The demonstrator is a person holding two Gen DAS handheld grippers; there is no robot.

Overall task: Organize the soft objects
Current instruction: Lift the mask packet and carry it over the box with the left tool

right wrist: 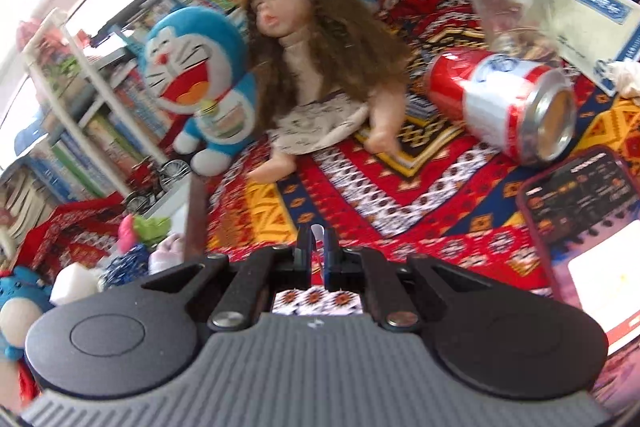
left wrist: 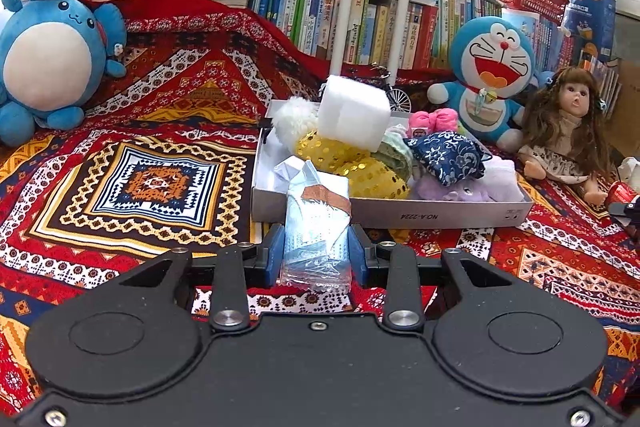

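Gripping a clear-wrapped tissue pack [left wrist: 318, 223], taped brown, left tool [left wrist: 316, 247].

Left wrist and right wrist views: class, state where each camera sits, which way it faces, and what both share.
Left wrist: behind the left tool, which grips a tissue pack; faces the white tray and bookshelf.
Right wrist: behind the shut right tool; faces the doll and tipped can.
Shared: doll, Doraemon plush, patterned cloth.
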